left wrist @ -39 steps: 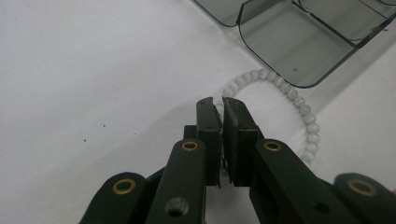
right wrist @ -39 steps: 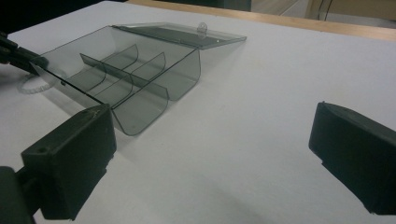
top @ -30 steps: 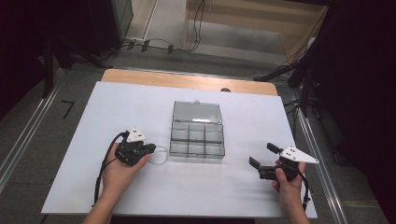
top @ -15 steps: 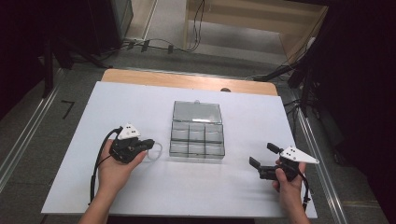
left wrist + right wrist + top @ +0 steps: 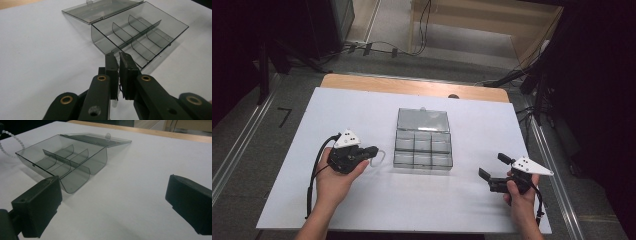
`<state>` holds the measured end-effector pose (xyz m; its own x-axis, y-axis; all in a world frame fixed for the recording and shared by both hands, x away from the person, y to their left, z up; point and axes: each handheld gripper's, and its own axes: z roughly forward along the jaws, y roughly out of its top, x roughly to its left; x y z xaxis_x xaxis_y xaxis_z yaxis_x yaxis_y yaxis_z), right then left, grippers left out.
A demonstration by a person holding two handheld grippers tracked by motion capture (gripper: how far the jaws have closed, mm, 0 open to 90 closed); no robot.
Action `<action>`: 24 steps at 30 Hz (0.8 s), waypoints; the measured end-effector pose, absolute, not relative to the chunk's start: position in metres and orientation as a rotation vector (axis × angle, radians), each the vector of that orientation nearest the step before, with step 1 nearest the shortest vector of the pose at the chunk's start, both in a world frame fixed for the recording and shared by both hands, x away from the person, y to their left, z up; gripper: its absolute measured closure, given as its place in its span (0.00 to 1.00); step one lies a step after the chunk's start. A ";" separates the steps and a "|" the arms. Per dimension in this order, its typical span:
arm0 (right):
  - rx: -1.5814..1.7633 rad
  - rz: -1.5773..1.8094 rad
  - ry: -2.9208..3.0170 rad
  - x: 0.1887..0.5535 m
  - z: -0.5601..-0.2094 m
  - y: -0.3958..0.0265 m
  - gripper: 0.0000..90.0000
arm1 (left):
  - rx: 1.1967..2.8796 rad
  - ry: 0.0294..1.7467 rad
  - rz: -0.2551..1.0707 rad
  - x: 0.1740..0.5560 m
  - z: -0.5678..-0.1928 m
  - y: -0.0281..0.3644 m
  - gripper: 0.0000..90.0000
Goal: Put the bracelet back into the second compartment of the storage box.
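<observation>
From the high view, the left gripper [image 5: 373, 151] is sitting a little higher in the frame than a second ago, lifted off the white table [image 5: 362, 107], and a string of white beads [image 5: 380, 156] is now hanging in a loop from its tip, where before it lay flat beside the box. The jaws are pressed together on that string. The right gripper [image 5: 493, 168] is resting where it was, at the lower right of the frame, jaws spread with nothing between them. The clear plastic box [image 5: 423, 150] is lying at the centre of the frame, lid folded back toward the top, just right of the beads and well left of the right gripper.

In the left gripper view, the two black jaws are rising from the bottom centre, nearly closed, a pale bit of the beads [image 5: 114, 102] showing low between them; the box [image 5: 140, 35] is lying open in the upper right.

In the right gripper view, the jaws are standing wide at the lower corners, the box [image 5: 65, 160] in the upper left, the beads [image 5: 10, 145] curving at the left edge.

No writing is readable anywhere.
</observation>
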<state>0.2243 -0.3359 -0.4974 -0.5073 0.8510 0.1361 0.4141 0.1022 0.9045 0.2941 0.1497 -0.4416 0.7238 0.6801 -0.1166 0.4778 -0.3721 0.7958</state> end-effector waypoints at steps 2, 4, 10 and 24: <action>1.233 1.383 1.964 0.224 -0.497 -0.336 0.00 | 2.036 0.877 0.290 0.294 -0.441 0.150 0.95; 1.234 1.383 1.965 0.224 -0.498 -0.335 0.00 | 2.036 0.873 0.287 0.294 -0.439 0.151 0.95; 1.229 1.383 1.966 0.224 -0.497 -0.335 0.00 | 2.018 0.869 0.284 0.294 -0.436 0.150 0.95; 1.231 1.391 1.956 0.223 -0.496 -0.336 0.00 | 2.002 0.847 0.278 0.296 -0.425 0.145 0.95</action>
<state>0.2225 -0.3356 -0.4956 -0.5067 0.8513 0.1365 0.4082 0.0973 0.9077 0.2965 0.1453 -0.4251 0.7382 0.6617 -0.1310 0.4552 -0.3454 0.8207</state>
